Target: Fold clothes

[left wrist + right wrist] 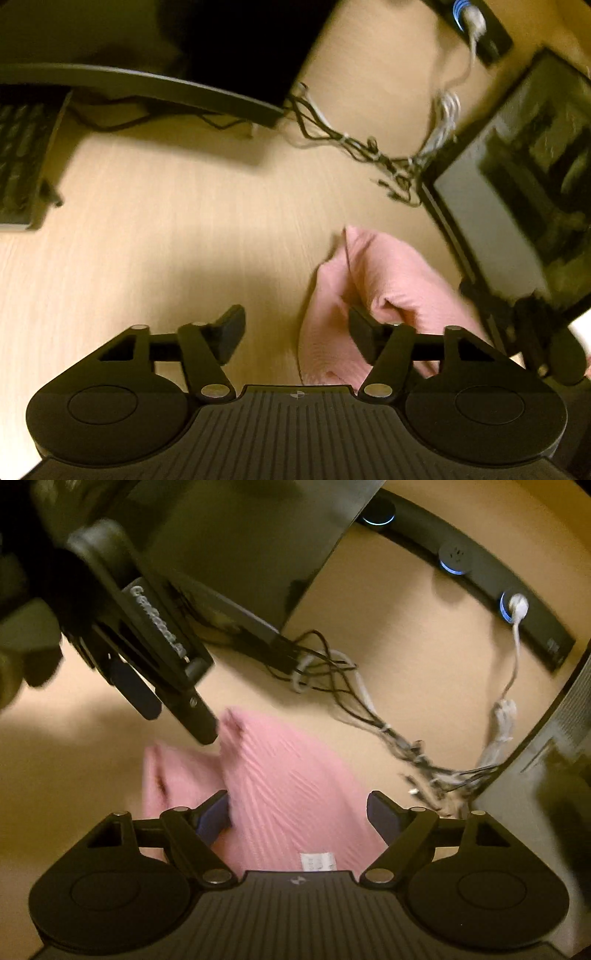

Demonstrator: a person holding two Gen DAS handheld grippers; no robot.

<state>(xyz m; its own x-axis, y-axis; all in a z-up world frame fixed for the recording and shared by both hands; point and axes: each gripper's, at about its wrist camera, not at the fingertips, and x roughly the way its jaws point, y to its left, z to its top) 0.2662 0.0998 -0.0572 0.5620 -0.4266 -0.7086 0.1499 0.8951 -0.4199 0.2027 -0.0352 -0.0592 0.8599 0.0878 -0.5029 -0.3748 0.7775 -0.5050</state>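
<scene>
Nearest the right wrist camera, the right hand-held black two-finger gripper (299,812) hangs with its jaws spread wide over the pink ribbed knit garment (288,786), which lies bunched on the pale wood-grain desk (406,672), its white care label (318,861) showing just under the gripper body. Nothing sits between the fingers yet. The left hand-held black gripper (297,332) is also spread wide; one of its fingers reaches the garment's raised fold beside a black computer monitor (517,206), the other stands over bare wood. From the right view that left gripper comes in from the upper left, its tip at the garment's far corner.

The fold looks barely begun: the cloth is crumpled, not flat. Next, each gripper probably needs to close on an edge or corner and pull the garment out smooth, keeping away from the tangled black and white cables (369,709) that run toward the desk's back edge.
</scene>
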